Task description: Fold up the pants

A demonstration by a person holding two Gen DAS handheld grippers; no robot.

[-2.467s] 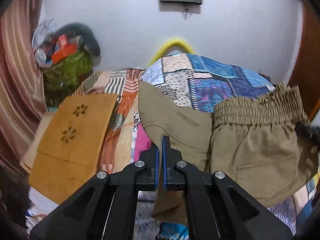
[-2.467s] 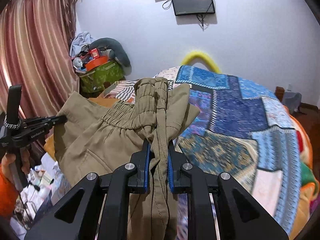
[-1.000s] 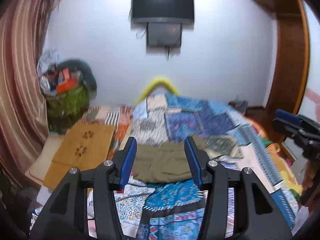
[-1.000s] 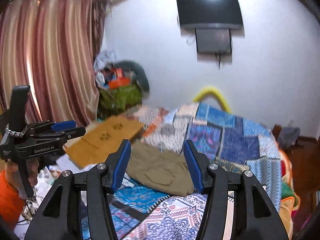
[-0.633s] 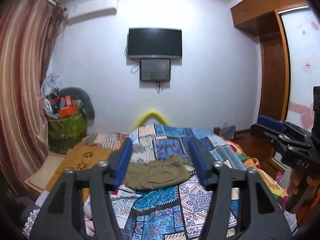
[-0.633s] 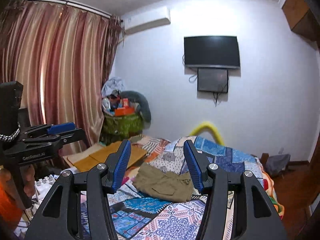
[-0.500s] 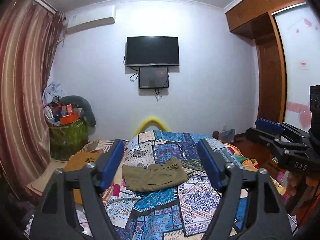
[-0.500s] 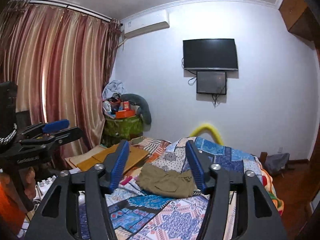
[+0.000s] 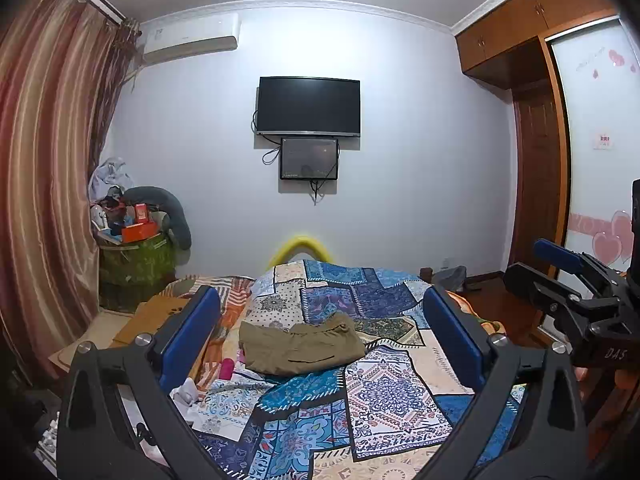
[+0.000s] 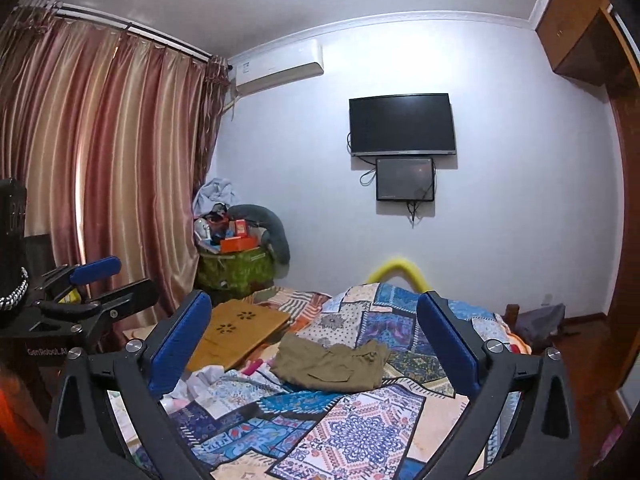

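The khaki pants (image 9: 300, 346) lie folded in a compact bundle on the patchwork quilt (image 9: 384, 392), well ahead of both grippers. My left gripper (image 9: 320, 312) points almost level at the bed. Its jaws are opening wide and nothing is between them. My right gripper (image 10: 314, 316) is held the same way, jaws opening, nothing between them, with the pants (image 10: 332, 364) far beyond its tips. Each gripper shows at the edge of the other's view: the right gripper (image 9: 560, 268) and the left gripper (image 10: 96, 276).
A wooden lap board (image 10: 240, 328) lies left of the pants, with small pink and white items (image 10: 200, 384) near it. A green bag (image 9: 136, 260) piled with clutter stands by the curtain (image 10: 100, 184). A wardrobe (image 9: 536, 160) is at the right.
Both grippers let go of the pants, drew back from the bed and opened wide. The pants now lie folded on the quilt, seen from farther away.
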